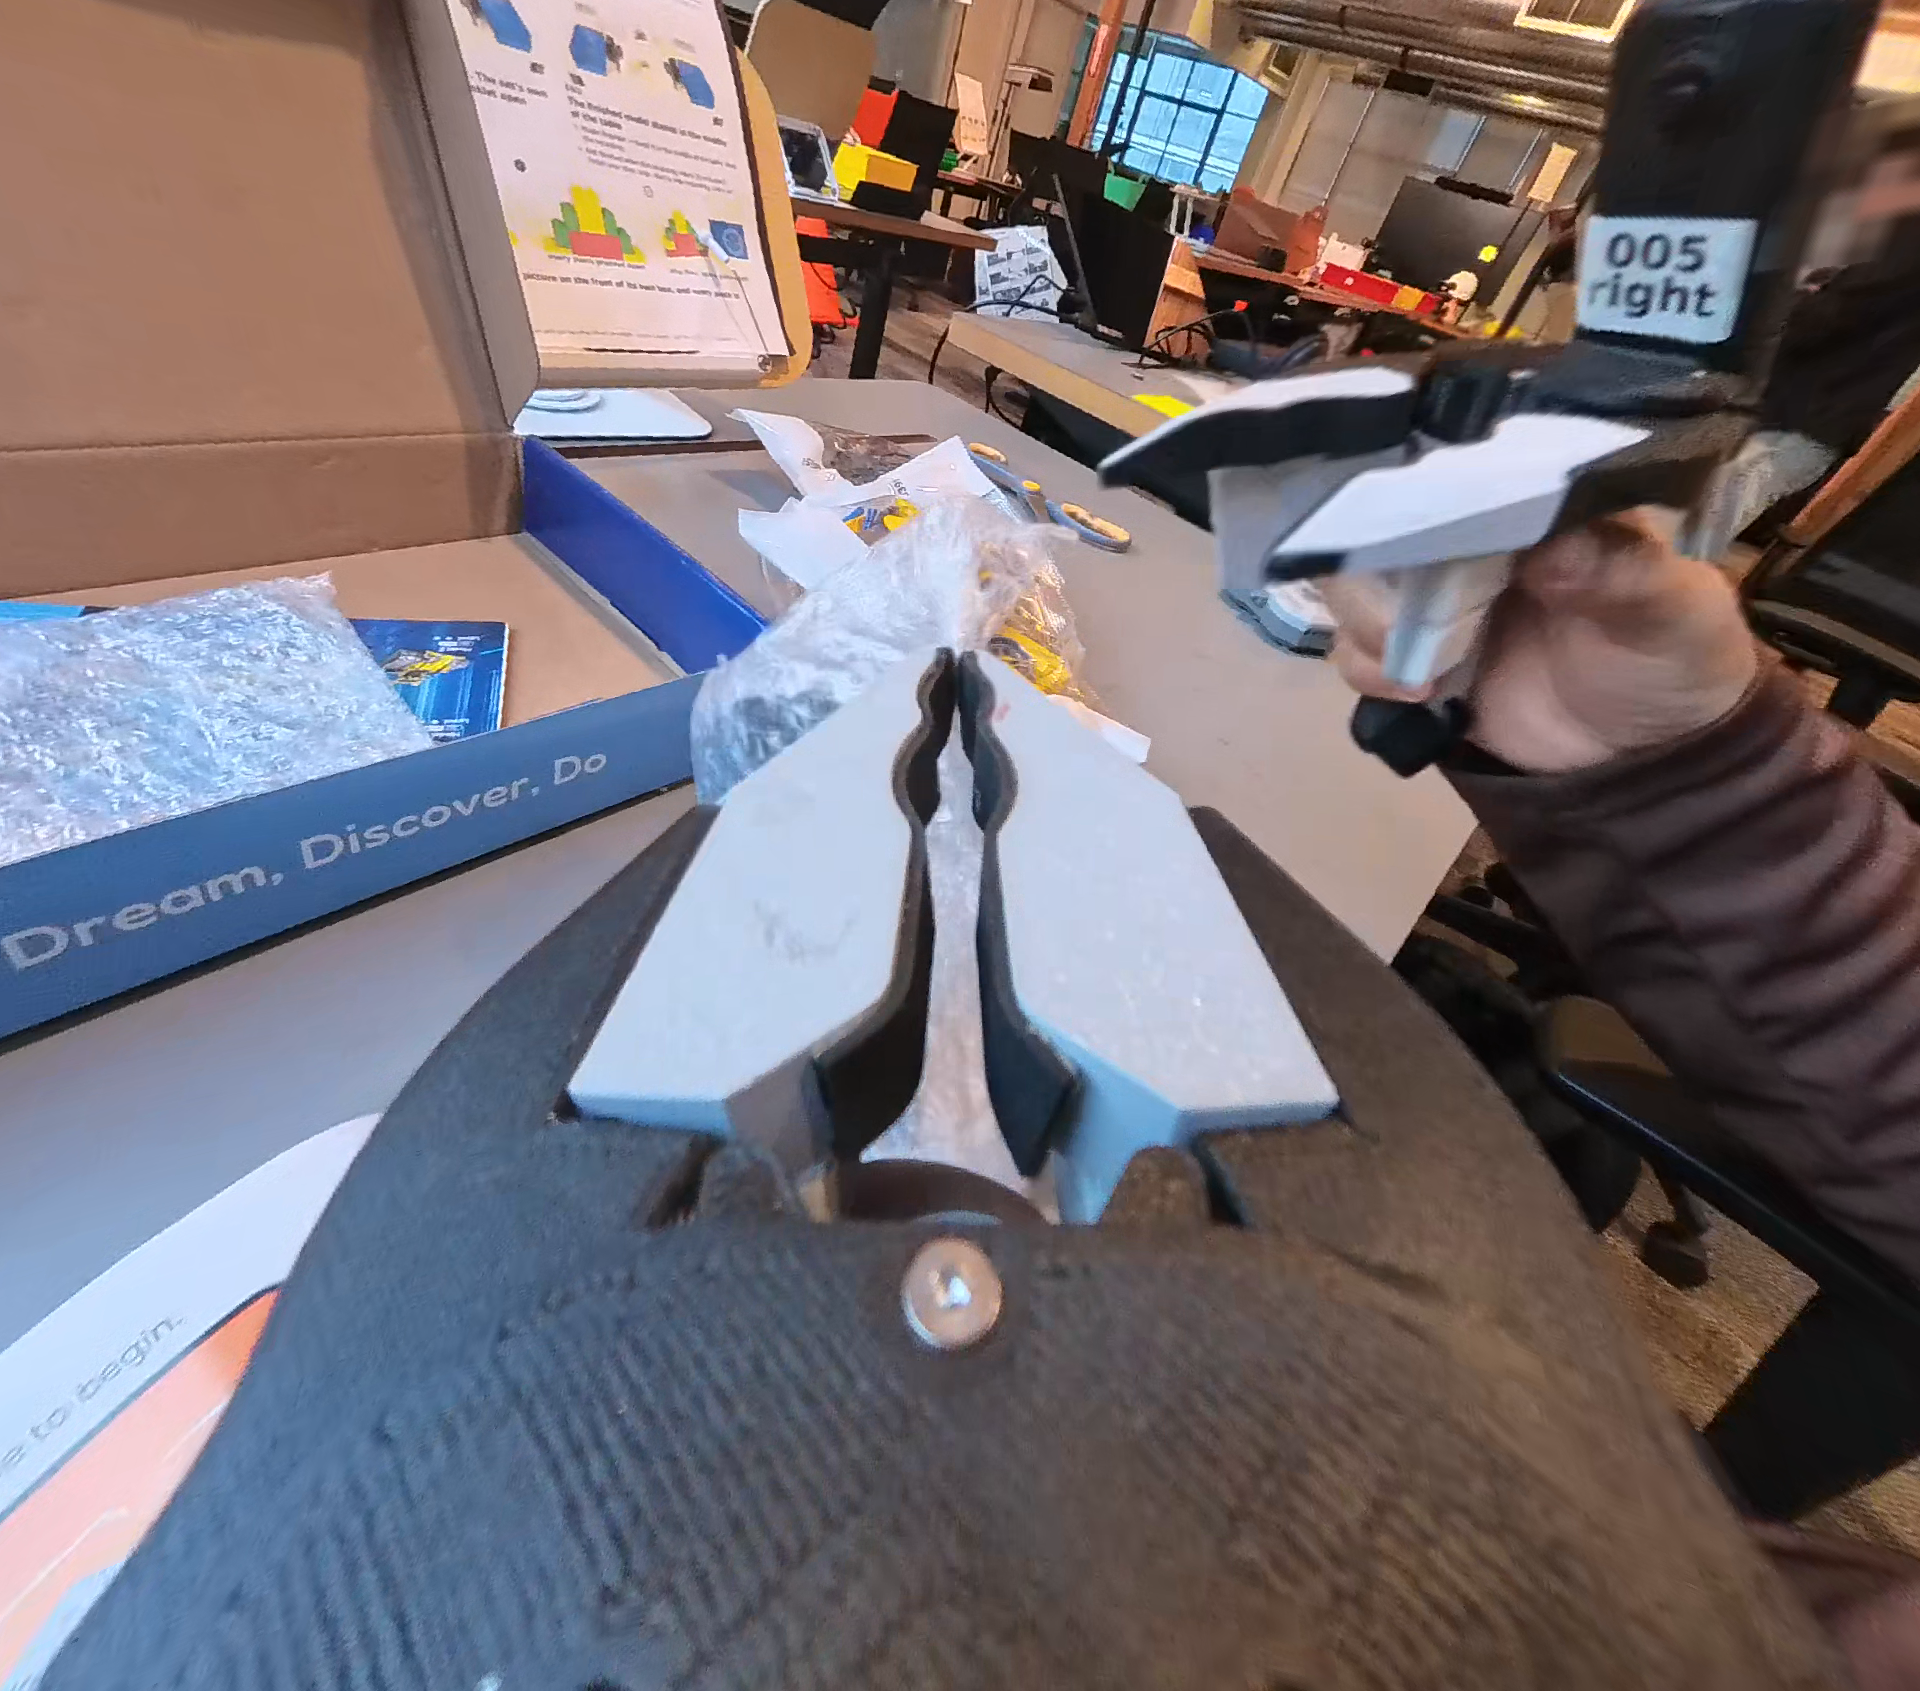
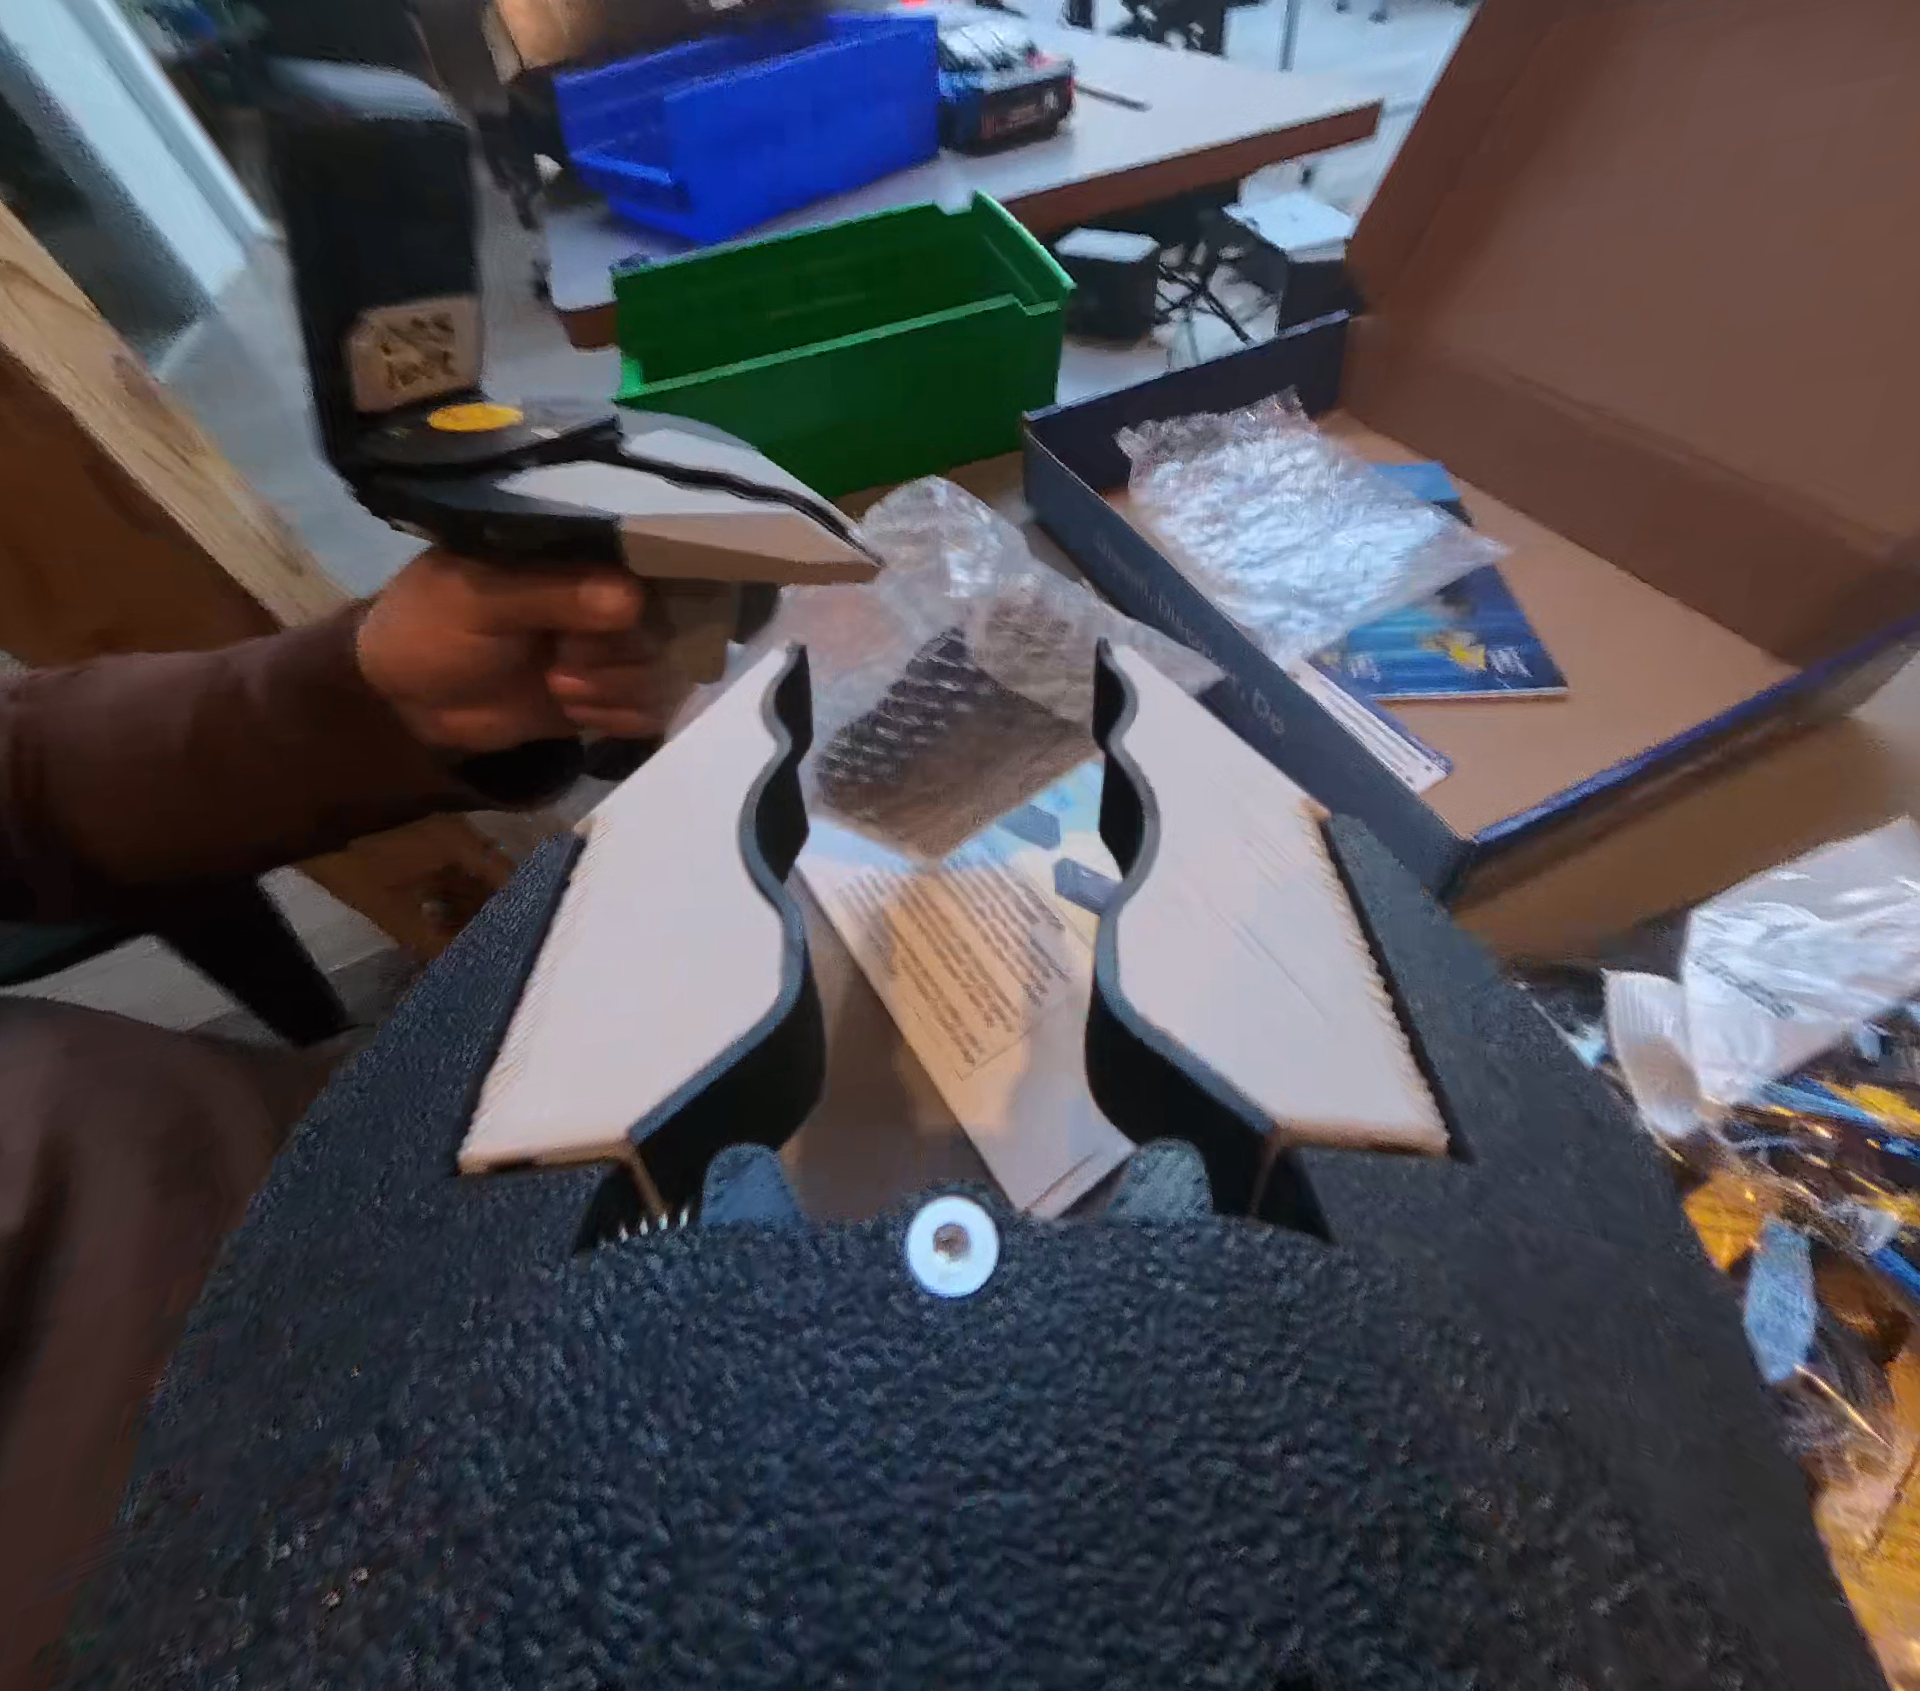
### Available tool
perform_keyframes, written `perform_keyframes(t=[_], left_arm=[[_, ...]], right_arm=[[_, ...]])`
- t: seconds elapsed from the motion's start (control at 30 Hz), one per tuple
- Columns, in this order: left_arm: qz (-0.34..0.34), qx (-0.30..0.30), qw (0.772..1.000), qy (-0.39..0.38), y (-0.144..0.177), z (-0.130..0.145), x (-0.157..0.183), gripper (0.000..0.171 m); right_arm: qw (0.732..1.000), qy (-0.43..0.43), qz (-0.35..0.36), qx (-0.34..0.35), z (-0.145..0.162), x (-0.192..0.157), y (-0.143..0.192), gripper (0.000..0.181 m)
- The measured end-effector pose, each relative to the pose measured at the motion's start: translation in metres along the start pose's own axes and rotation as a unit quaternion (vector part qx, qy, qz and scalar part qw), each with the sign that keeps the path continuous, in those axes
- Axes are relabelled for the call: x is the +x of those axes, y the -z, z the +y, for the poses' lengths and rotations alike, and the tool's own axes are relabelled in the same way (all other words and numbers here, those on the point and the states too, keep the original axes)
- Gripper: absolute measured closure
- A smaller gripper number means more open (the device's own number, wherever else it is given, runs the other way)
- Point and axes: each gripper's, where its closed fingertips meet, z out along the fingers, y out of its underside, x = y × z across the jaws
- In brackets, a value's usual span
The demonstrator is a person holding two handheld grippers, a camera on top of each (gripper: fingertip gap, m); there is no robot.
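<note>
Left wrist view shows the left gripper [image 1: 956, 667] clamped on a bubble-wrap bag [image 1: 883, 602] beside the box [image 1: 343, 831], while the right gripper [image 2: 951, 685] hangs open above it.

Each camera looked forward along its own claw, close above the table [image 1: 1278, 768]. Both views shared the bubble-wrap bag [image 1: 831, 654] [image 2: 935, 592] ahead and the open box [image 1: 343, 820] [image 2: 1226, 592] beside it.
</note>
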Motion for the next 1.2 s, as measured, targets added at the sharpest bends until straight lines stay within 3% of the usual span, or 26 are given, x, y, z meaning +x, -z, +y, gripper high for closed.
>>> perform_keyframes(t=[0.1,0.27,0.43,0.67,0.73,0.9,1.07,1.13,1.2], left_arm=[[0.006,0.001,1.0,-0.004,0.001,-0.003,0.002,0.171],[0.023,0.003,1.0,0.009,0.005,-0.007,0.007,0.171],[0.034,0.005,0.999,0.01,0.005,-0.009,0.015,0.171],[0.043,0.012,0.999,0.017,0.009,-0.015,0.021,0.171],[0.046,0.012,0.999,0.016,0.008,-0.015,0.024,0.171],[0.033,-0.007,0.999,-0.024,0.007,-0.008,0.017,0.171],[0.014,-0.045,0.997,-0.054,0.002,0.004,0.013,0.13],[0.011,-0.061,0.996,-0.067,-0.001,0.012,0.013,0.135],[0.01,-0.052,0.996,-0.078,-0.001,0.012,0.012,0.165]], right_arm=[[0.998,0.018,0.051,-0.023,0.014,0.012,-0.017,0.134],[0.998,0.017,0.046,-0.033,0.026,0.006,-0.037,0.138],[0.997,0.041,0.063,-0.018,0.021,0.006,-0.036,0.16],[0.997,0.048,0.059,0.012,0.012,0.001,-0.033,0.163],[0.997,0.047,0.049,0.023,0.01,-0.003,-0.034,0.181],[0.995,0.072,0.072,0.017,0.008,-0.001,-0.032,0.181],[0.993,0.088,0.083,0.008,0.008,-0.005,-0.033,0.181],[0.992,0.092,0.083,0.007,0.008,-0.007,-0.033,0.181],[0.992,0.098,0.082,0.007,0.008,-0.009,-0.033,0.181]])
